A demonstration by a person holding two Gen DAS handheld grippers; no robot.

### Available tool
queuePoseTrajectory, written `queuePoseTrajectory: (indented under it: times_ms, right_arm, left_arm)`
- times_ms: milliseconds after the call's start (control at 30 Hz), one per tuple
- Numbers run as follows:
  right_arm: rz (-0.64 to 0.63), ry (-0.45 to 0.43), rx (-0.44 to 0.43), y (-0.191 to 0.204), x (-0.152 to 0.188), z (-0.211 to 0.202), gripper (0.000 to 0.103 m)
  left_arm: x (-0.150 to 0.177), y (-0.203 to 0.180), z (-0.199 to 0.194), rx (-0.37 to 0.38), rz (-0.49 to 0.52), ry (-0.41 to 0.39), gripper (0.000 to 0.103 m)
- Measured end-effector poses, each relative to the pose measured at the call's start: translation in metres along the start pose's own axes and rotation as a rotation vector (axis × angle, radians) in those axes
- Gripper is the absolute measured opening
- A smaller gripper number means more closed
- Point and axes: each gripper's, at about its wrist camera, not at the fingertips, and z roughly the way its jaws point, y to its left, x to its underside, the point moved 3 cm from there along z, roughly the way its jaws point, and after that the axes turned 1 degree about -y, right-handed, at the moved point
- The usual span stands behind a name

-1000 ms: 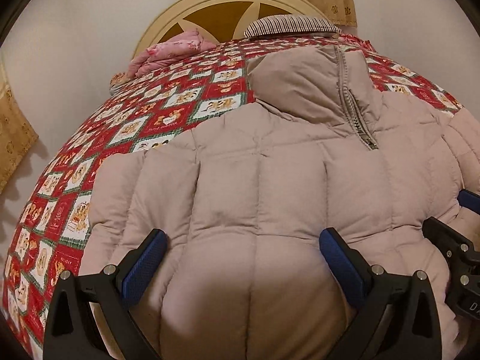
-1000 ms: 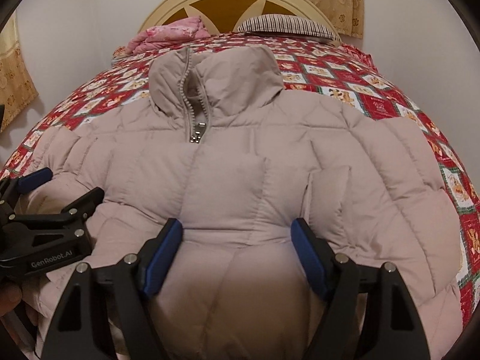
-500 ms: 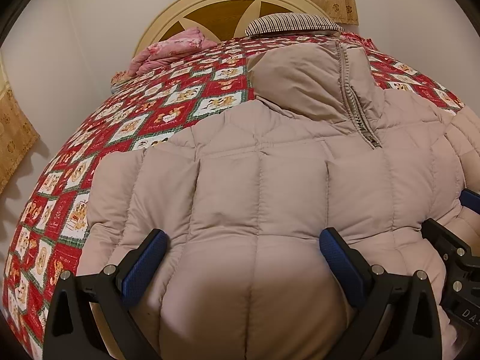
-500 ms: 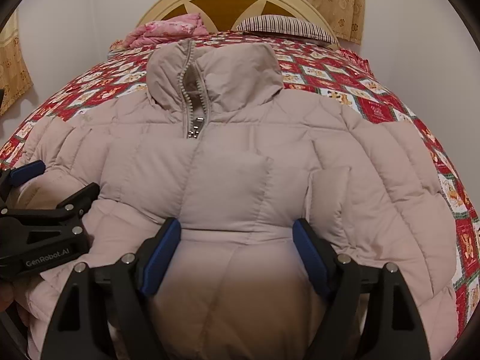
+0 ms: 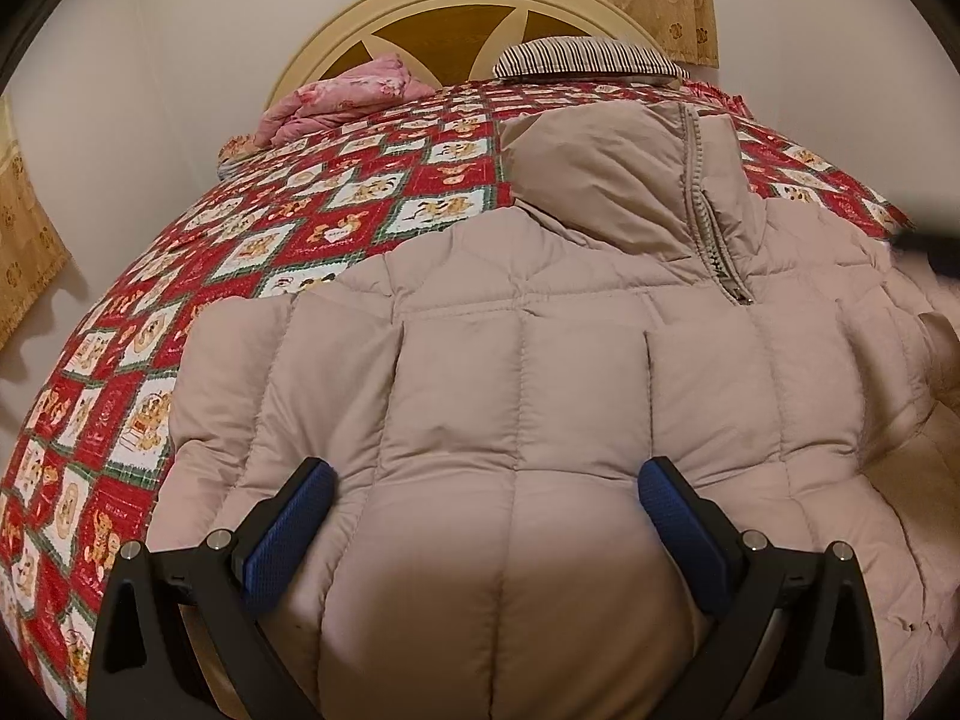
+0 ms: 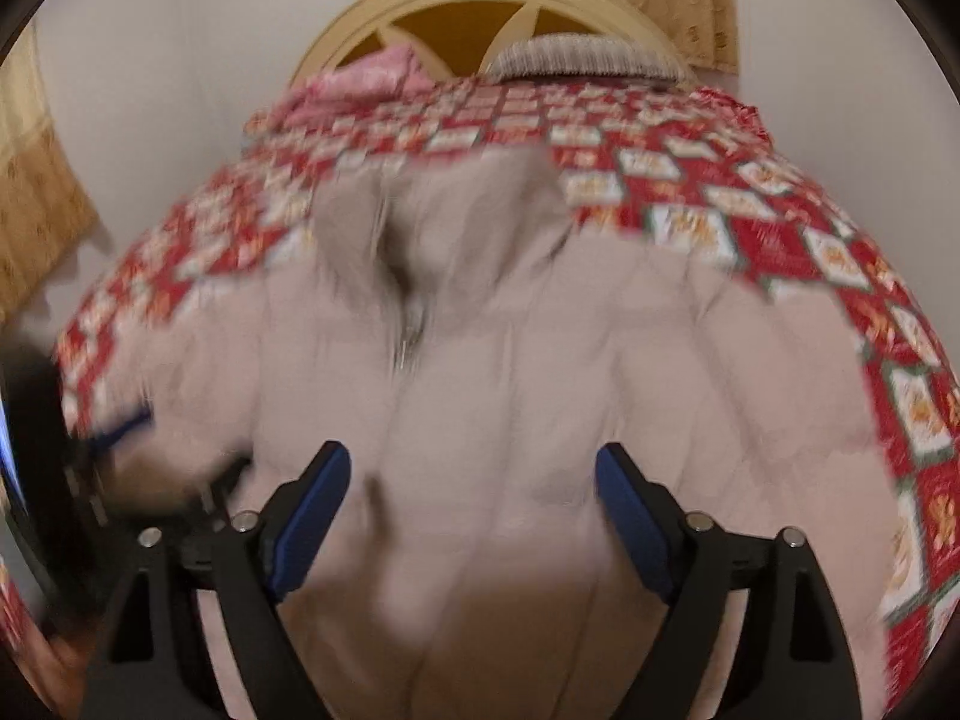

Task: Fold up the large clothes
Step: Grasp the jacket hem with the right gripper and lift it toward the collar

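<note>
A large beige quilted puffer jacket lies front up on the bed, collar and zipper toward the headboard. My left gripper is open, its blue pads apart over the jacket's lower left part. My right gripper is open over the jacket, and its view is blurred by motion. The left gripper shows as a dark blur at the left edge of the right wrist view.
The jacket rests on a red patchwork bedspread. A folded pink blanket and a striped pillow lie by the cream headboard. White walls and gold curtains surround the bed.
The right gripper has pulled back quickly from the jacket and out of the left wrist view; its own view is now blurred. The left gripper has shifted slightly; both stay open.
</note>
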Motion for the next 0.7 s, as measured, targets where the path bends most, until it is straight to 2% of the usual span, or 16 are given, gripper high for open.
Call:
queuePoseTrajectory:
  times_ms: [133, 200, 267, 333, 400, 467, 500, 533, 567, 600, 700]
  right_arm:
    - [0.036, -0.021, 0.047, -0.008, -0.067, 0.026, 0.096]
    - [0.068, 0.000, 0.070, -0.012, -0.093, 0.048, 0.096]
    - [0.111, 0.048, 0.063, -0.016, -0.118, 0.076, 0.096]
    - [0.174, 0.089, 0.060, -0.024, -0.128, 0.097, 0.096]
    - [0.205, 0.173, 0.074, -0.029, -0.129, 0.123, 0.094]
    - [0.220, 0.241, 0.077, -0.032, -0.121, 0.139, 0.072]
    - [0.226, 0.251, 0.055, -0.034, -0.118, 0.141, 0.069]
    - [0.218, 0.242, 0.052, -0.035, -0.117, 0.137, 0.058]
    - [0.198, 0.224, 0.063, -0.035, -0.115, 0.130, 0.029]
    - [0.177, 0.208, 0.076, -0.036, -0.113, 0.121, 0.014]
    - [0.160, 0.177, 0.045, -0.042, -0.108, 0.090, 0.009]
  left_arm:
    - [0.000, 0.002, 0.000, 0.005, -0.007, -0.002, 0.102]
    - [0.000, 0.002, 0.000, 0.005, -0.007, -0.004, 0.102]
    - [0.000, 0.002, 0.000, 0.008, -0.011, -0.003, 0.102]
    - [0.000, 0.002, 0.000, 0.008, -0.014, -0.002, 0.102]
    - [0.000, 0.002, 0.001, 0.006, -0.016, -0.003, 0.102]
    - [0.000, 0.002, 0.001, 0.006, -0.015, -0.003, 0.102]
    - [0.000, 0.002, 0.001, 0.005, -0.015, -0.003, 0.102]
    - [0.000, 0.002, 0.001, 0.004, -0.015, -0.004, 0.102]
    - [0.000, 0.002, 0.001, 0.002, -0.015, -0.004, 0.102]
    - [0.000, 0.002, 0.001, 0.001, -0.014, -0.005, 0.102]
    - [-0.001, 0.002, 0.000, -0.002, -0.015, -0.007, 0.102]
